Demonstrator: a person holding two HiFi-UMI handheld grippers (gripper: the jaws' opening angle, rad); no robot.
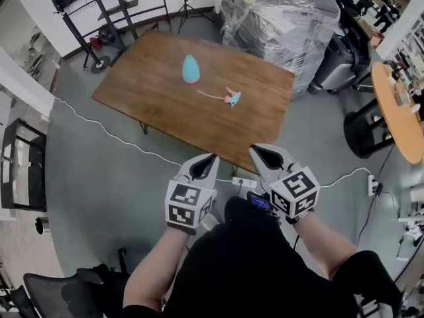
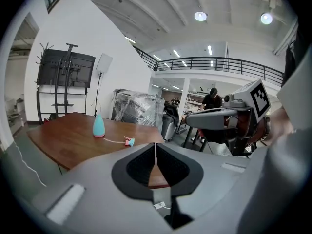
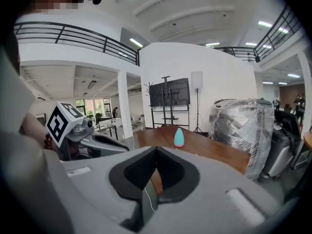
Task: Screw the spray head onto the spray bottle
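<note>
Left gripper point(image 1: 212, 158) and right gripper point(image 1: 254, 150) both have jaws closed tight with nothing between them (each gripper view shows the pads meeting on a thin seam). They sit side by side in front of the person, over the floor point(image 1: 99, 184), short of the desk point(image 1: 152, 91) and its near edge.

Both task things are on the desk, well apart from either gripper. Spray bottle point(image 1: 191, 69) stands upright, further in and off to the left, so more on the left gripper's side. Spray head point(image 1: 232, 99) lies on its side nearer the person, roughly straight ahead between the two grippers. Its thin dip tube point(image 1: 209, 94) trails left, toward the desk just in front of the bottle. Head and bottle are near each other, not touching.

Judgement: nothing is grasped and the task is not started. The key relation is forward and down to the desk. The bottle's long axis is vertical and the head's is flat along the desk, so the head must be tipped upright, tube down, before it meets the bottle neck. Left for the bottle and right for the head looks natural.
</note>
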